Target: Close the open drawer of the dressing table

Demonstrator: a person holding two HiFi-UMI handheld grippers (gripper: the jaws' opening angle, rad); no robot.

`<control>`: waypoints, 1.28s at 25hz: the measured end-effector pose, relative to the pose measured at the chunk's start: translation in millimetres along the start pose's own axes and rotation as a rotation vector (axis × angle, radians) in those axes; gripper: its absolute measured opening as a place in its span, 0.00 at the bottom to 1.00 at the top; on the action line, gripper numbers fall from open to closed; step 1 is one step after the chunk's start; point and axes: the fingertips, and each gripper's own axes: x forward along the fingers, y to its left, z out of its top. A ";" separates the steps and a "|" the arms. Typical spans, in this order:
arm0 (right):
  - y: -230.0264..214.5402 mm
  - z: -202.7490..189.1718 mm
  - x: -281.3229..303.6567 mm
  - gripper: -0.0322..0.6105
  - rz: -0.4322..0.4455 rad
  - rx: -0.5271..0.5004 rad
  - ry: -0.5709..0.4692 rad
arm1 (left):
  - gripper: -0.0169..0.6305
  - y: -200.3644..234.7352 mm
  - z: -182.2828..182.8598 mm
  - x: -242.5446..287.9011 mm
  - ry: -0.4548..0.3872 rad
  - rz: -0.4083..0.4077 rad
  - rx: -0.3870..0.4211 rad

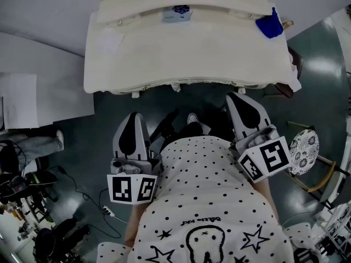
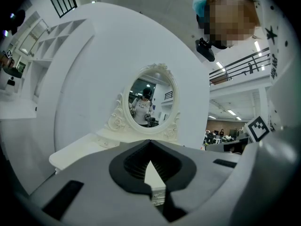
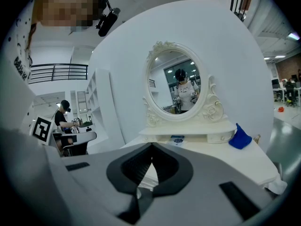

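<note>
The cream dressing table [image 1: 120, 64] stands ahead of me, its knobbed front edge [image 1: 175, 86] facing my grippers. On the shelf under the oval mirror [image 3: 176, 86], a small box-like drawer [image 1: 176, 14] with blue-patterned contents seems to stick out; it also shows in the right gripper view [image 3: 177, 140]. My left gripper [image 1: 133, 116] hangs short of the table's front left, jaws together and empty [image 2: 150, 142]. The right gripper [image 1: 234, 97] is close to the front right edge, its jaws also together with nothing between them [image 3: 151, 146].
A blue cloth [image 1: 270, 25] lies on the table's right rear corner. A stool with a patterned seat [image 1: 303, 151] stands at my right. White panels [image 1: 38, 86] and cables [image 1: 82, 193] are at the left. A person's shoe [image 1: 192, 118] is under the table's edge.
</note>
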 end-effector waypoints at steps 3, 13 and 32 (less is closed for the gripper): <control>0.7 0.3 0.3 0.06 0.002 -0.003 0.001 | 0.04 -0.2 0.4 0.2 -0.001 -0.002 -0.001; 2.7 0.6 0.9 0.06 0.005 -0.019 0.008 | 0.04 0.3 0.1 0.8 0.000 -0.004 -0.010; 0.9 0.6 1.1 0.06 0.001 -0.012 0.012 | 0.04 0.8 1.0 1.9 0.001 -0.002 -0.012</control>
